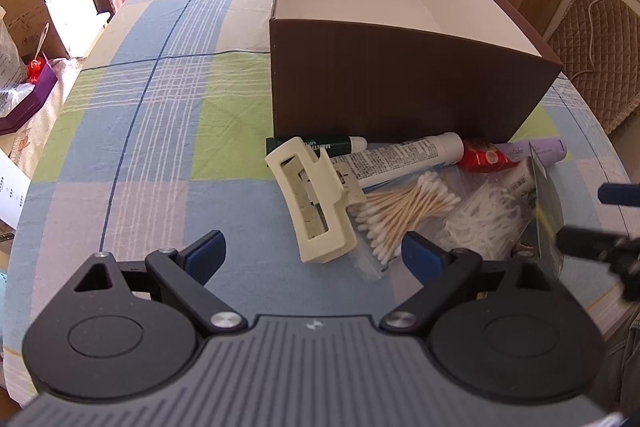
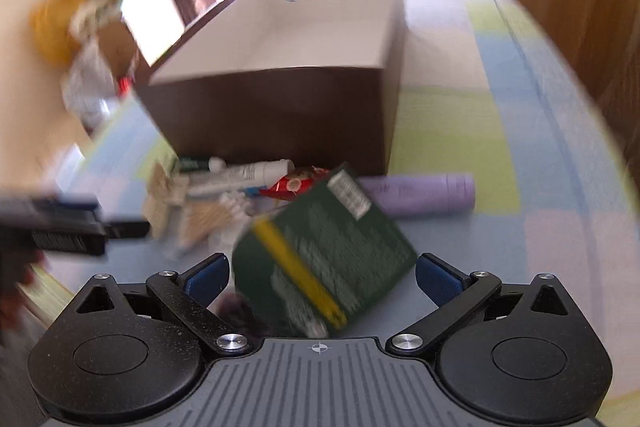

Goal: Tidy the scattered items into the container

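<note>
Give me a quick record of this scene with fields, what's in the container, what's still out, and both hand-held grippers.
container: brown box, open top, white inside, nothing visible in it
surface: checked tablecloth
still out: cream hair claw, cotton swabs, white tube, lilac tube, red packet, dark green card pack
left hand-held gripper: open, empty, near the hair claw
right hand-held gripper: open, green card pack between its fingers, contact unclear from blur

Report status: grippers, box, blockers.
Left gripper open, empty. Right gripper open around green card. Box empty; items piled against its front.
</note>
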Action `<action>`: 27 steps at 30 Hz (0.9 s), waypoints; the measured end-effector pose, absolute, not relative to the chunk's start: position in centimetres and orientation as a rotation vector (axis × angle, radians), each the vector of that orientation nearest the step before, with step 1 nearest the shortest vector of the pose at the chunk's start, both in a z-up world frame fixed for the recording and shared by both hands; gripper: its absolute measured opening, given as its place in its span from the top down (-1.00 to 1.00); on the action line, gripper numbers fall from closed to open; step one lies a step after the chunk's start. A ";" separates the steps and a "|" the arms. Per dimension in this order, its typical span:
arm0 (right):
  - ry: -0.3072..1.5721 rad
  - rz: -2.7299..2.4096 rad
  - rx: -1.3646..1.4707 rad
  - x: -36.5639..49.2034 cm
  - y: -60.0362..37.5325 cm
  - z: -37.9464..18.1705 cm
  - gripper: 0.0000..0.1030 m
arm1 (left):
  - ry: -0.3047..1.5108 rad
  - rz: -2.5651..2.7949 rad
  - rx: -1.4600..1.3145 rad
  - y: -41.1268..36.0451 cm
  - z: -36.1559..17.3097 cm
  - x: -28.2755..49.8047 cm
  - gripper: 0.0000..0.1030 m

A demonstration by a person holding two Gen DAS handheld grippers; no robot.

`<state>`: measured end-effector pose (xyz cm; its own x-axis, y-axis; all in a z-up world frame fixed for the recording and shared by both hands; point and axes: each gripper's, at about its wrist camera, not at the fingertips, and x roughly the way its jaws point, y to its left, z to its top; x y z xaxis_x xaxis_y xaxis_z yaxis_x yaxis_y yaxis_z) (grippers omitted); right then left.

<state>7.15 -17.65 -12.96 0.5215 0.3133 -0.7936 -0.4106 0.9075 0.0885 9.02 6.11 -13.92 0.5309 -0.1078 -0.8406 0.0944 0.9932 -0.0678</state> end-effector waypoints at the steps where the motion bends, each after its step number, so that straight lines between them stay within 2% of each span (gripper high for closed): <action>1: 0.905 0.440 -0.178 6.8 -16.7 -13.0 -0.97 | 1.001 -0.122 -0.011 6.1 -13.8 9.0 -0.81; 2: 0.905 0.442 -0.201 6.6 -16.1 -13.2 -0.65 | 0.998 -0.122 -0.012 6.1 -13.7 9.0 -0.81; 3: 0.932 0.440 -0.181 6.8 -16.0 -13.3 -0.56 | 0.995 -0.121 -0.015 6.2 -13.5 8.9 -0.81; 9: 1.035 0.364 0.092 8.1 -18.0 -13.6 -0.57 | 0.999 -0.118 -0.020 6.2 -13.5 8.8 -0.81; 12: 1.043 0.332 0.100 8.8 -19.1 -13.6 -0.57 | 0.997 -0.124 -0.019 6.0 -13.5 8.8 -0.80; 16: 1.050 0.287 -0.042 8.9 -18.8 -13.8 -0.52 | 0.995 -0.123 -0.019 5.9 -13.5 9.0 -0.81; 18: 1.044 0.246 -0.157 8.6 -18.4 -13.8 0.26 | 0.997 -0.121 -0.017 5.9 -13.5 9.0 -0.80; 19: 1.052 0.227 -0.202 8.5 -18.2 -13.8 0.37 | 0.998 -0.119 -0.017 5.9 -13.5 9.0 -0.80; 21: 1.058 0.207 -0.241 8.3 -18.4 -13.8 0.41 | 1.001 -0.117 -0.018 5.9 -13.6 9.0 -0.80; 22: 1.055 0.204 -0.250 8.3 -18.6 -13.8 0.54 | 1.003 -0.117 -0.019 5.9 -13.6 9.0 -0.80; 23: 1.056 0.206 -0.249 8.3 -18.9 -13.8 0.86 | 1.004 -0.119 -0.017 5.8 -13.7 9.0 -0.80; 27: 1.112 0.207 -0.017 9.4 -22.9 -13.3 0.88 | 1.002 -0.131 -0.009 5.6 -13.6 8.7 -0.80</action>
<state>9.43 -22.94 -13.33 0.4254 0.1573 -0.8912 -0.1742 0.9806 0.0899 8.70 5.61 -13.61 0.5311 -0.1135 -0.8397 0.1054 0.9921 -0.0674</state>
